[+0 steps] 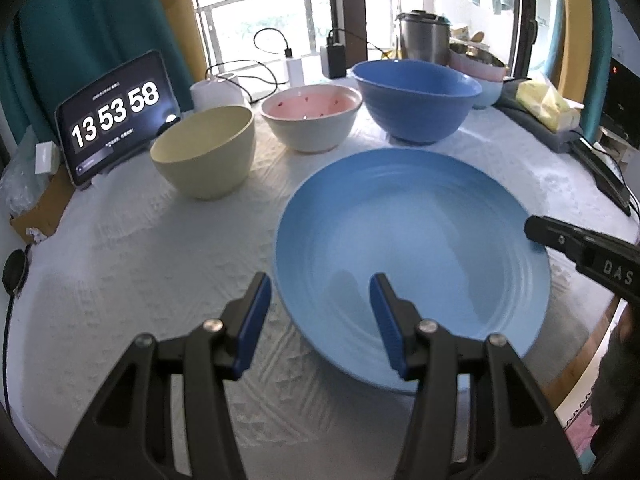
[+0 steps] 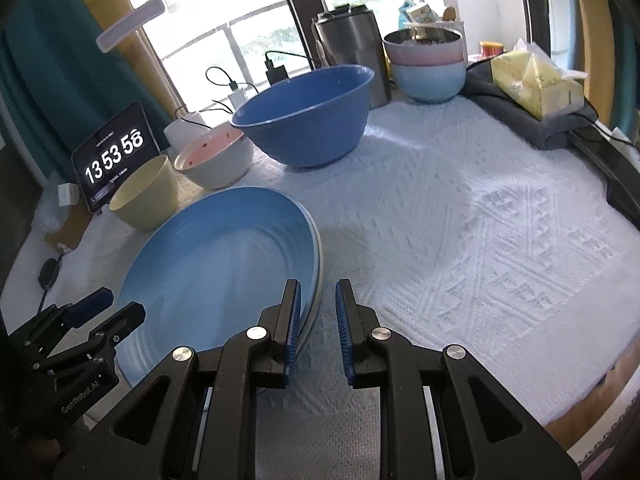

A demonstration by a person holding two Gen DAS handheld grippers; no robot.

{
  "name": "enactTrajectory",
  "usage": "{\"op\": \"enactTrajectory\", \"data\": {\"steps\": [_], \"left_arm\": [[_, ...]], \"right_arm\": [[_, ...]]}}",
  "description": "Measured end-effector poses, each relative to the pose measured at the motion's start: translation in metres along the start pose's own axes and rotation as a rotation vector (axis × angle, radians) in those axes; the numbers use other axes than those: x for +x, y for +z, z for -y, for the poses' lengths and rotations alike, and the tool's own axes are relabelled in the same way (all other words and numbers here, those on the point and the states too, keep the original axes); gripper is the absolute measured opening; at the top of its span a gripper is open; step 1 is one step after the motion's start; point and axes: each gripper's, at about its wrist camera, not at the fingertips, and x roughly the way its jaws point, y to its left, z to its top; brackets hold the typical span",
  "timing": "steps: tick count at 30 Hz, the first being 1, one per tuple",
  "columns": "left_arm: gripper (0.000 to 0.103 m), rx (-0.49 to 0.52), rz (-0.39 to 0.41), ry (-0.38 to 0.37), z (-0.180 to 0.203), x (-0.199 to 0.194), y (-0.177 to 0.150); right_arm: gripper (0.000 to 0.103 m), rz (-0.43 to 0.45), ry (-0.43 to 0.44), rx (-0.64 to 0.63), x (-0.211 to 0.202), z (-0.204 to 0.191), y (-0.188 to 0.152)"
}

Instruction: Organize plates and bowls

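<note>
A stack of plates with a large light blue plate [image 1: 412,240] on top lies on the white cloth. My left gripper [image 1: 320,284] is open and straddles the stack's near left rim, one finger outside and one over the plate. My right gripper [image 2: 319,286] stands narrow at the right rim of the plate stack [image 2: 224,264]. The rim runs between its jaws beside the left pad, and a strip of cloth shows before the right pad. One right finger [image 1: 560,238] reaches the rim in the left wrist view. Behind stand a yellow bowl [image 1: 208,152], a pink-lined bowl [image 1: 312,116] and a dark blue bowl [image 1: 416,96].
Pale pink and blue bowls [image 2: 428,68] are stacked at the back right beside a steel pot [image 2: 352,40]. A tablet clock [image 1: 116,116] leans at the back left, with chargers and cables behind. A yellow tissue pack [image 2: 532,80] lies on a grey cloth. The white tablecloth [image 2: 480,220] stretches to the right.
</note>
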Motion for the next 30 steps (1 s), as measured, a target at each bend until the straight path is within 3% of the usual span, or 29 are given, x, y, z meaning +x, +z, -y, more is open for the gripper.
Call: {"op": "enactTrajectory", "data": {"steps": [13, 22, 27, 30], "left_arm": [[0.054, -0.059, -0.048, 0.025, -0.017, 0.031, 0.011], [0.054, -0.115, -0.040, -0.022, -0.022, 0.048, 0.023], [0.075, -0.161, -0.024, -0.036, -0.026, 0.057, 0.025], [0.079, -0.202, -0.033, -0.065, -0.031, 0.062, 0.026]], "right_arm": [[0.036, -0.060, -0.001, 0.029, 0.031, 0.006, 0.012], [0.049, -0.076, 0.032, 0.042, 0.047, 0.008, 0.020], [0.050, -0.065, 0.038, 0.035, 0.052, 0.004, 0.021], [0.050, -0.062, 0.051, 0.036, 0.054, 0.004, 0.022]]}}
